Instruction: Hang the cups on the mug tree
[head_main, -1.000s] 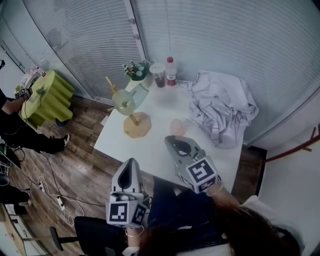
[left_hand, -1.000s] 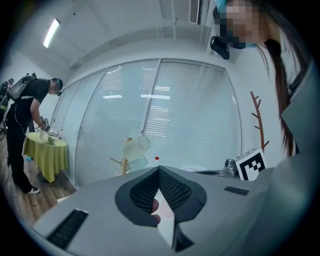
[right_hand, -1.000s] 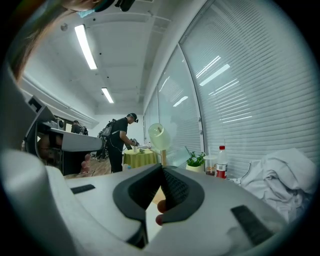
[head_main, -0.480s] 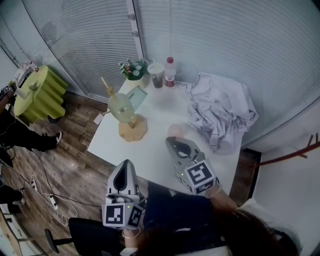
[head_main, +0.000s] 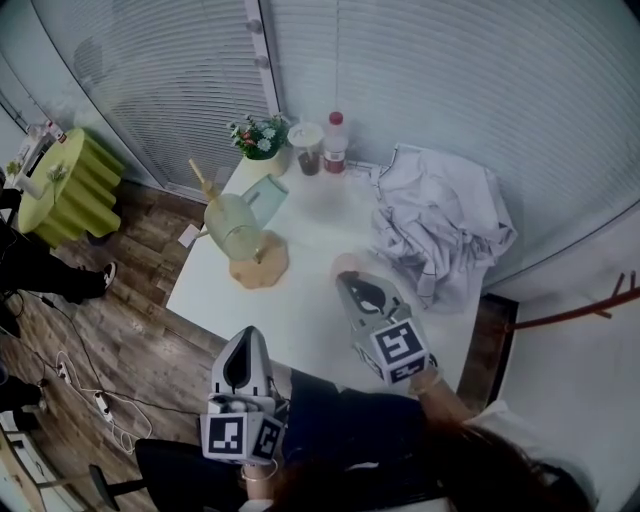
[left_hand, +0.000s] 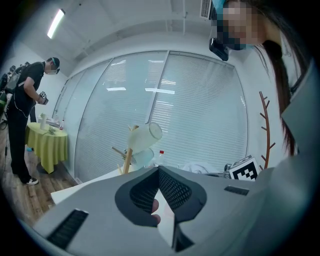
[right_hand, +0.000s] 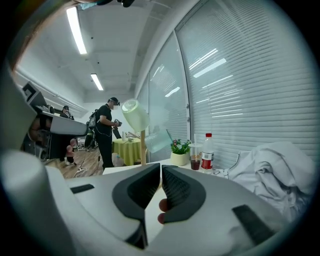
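The right gripper (right_hand: 161, 167) has its jaws pressed together, with only a thin slit left, and nothing sits between them. The left gripper (left_hand: 159, 170) is closed in the same way and is also empty. Both point toward the mug tree (head_main: 256, 258). The right one is over the white table (head_main: 300, 310), and the left one is at the table's near edge, farther from the tree.

A small pink cup (head_main: 347, 265) is on the table to the right of the mug tree, just ahead of the right gripper's tip (it is too blurred to tell how it stands).

The mug tree has a wooden pole, upright in both gripper views, on a round wooden base. Two cups hang on it. The upper one is a pale green cup (right_hand: 135, 115), smooth and plain. Its long axis is slanted, with one round end raised and turned away from the pole. The lower one is a pale blue cup (right_hand: 159, 141), half transparent and also tilted, on the other side of the pole.

Behind the mug tree, by the blinds, stand a pot with flowers (head_main: 255, 137), a plastic drink cup (head_main: 306, 148) and a bottle with a red cap (head_main: 334, 143). Well to the right of the tree lies a crumpled white cloth (head_main: 440, 225).
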